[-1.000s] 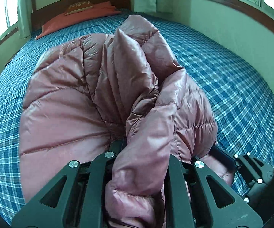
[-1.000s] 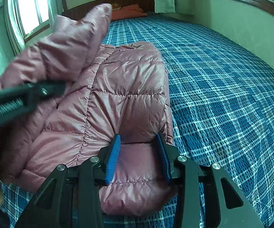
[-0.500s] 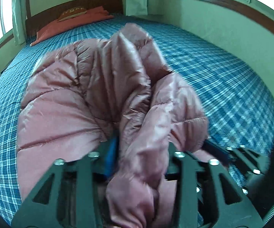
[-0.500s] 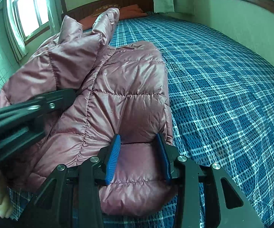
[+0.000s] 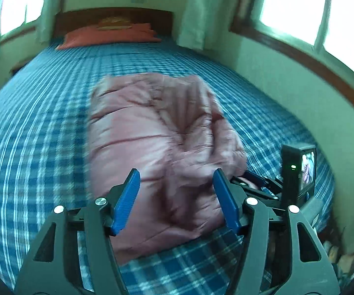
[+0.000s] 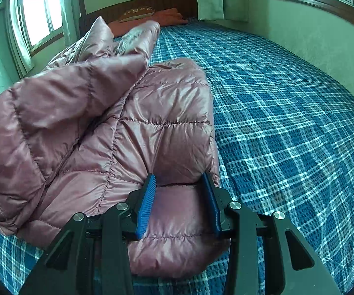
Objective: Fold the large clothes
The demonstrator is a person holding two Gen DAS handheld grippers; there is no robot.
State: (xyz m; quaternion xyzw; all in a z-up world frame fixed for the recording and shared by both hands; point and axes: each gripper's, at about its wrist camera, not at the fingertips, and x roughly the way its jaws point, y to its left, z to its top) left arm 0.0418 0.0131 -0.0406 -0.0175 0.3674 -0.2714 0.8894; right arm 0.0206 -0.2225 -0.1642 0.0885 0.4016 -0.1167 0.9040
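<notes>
Room: bedroom, windows on two walls; bed [image 6: 287,123] in blue checked cover.
Jacket: pink padded jacket [image 6: 152,127] lies near the bed's foot edge, one side flopped across the body in a loose heap.
Progress: first fold laid, untidy; I judge flattening and more folds remain.
Left gripper [image 5: 177,199]: jaws have just been opening, nothing between them, clear of the jacket.
Right gripper [image 6: 178,201]: pads pinch the jacket's lower corner.
Pillow [image 5: 108,36]: orange, at the head edge.
Containers: none visible.
</notes>
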